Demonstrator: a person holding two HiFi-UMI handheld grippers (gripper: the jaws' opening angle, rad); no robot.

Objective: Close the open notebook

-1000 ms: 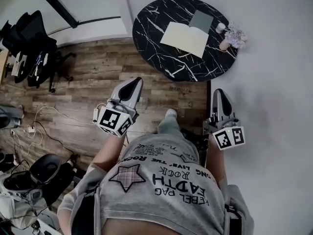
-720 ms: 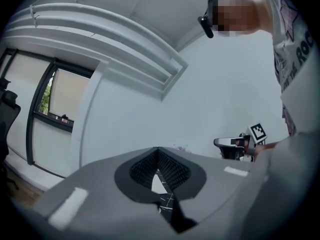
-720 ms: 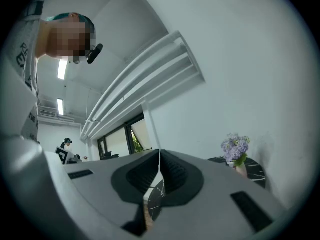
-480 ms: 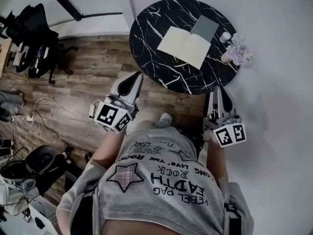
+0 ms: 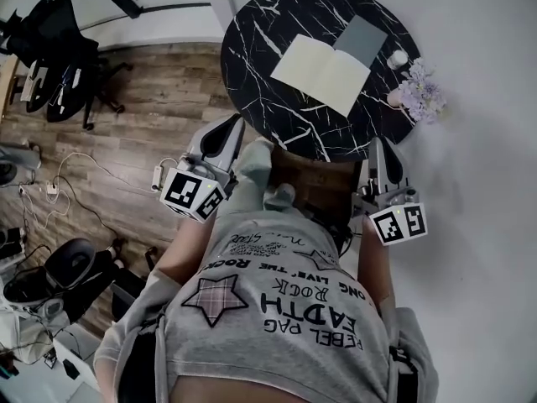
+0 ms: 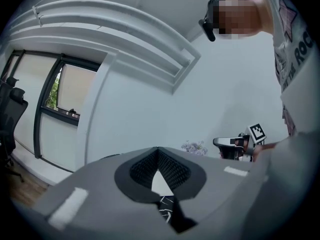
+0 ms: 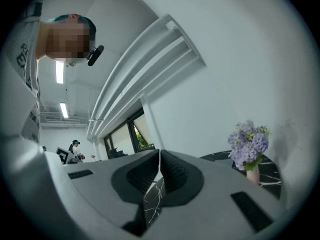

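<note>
An open notebook (image 5: 323,72) with cream pages lies flat on the round black marble table (image 5: 268,23), with a grey cover (image 5: 362,39) at its far right side. Both grippers are held level, short of the table and apart from the notebook. My left gripper (image 5: 226,133) is over the wooden floor near the table's front left edge, its jaws shut and empty (image 6: 158,151). Near the table's front right edge, my right gripper (image 5: 379,145) is also shut and empty (image 7: 159,154). The marble top shows through the gap under its tips.
A small vase of purple flowers (image 5: 419,91) and a small white object (image 5: 397,58) stand at the table's right edge. Black office chairs (image 5: 50,49) and loose cables (image 5: 67,191) are at the left on the wooden floor. The person's leg (image 5: 256,170) is between the grippers.
The person has stepped toward the table, so both grippers are nearer its front edge. Both sets of jaws have stayed shut.
</note>
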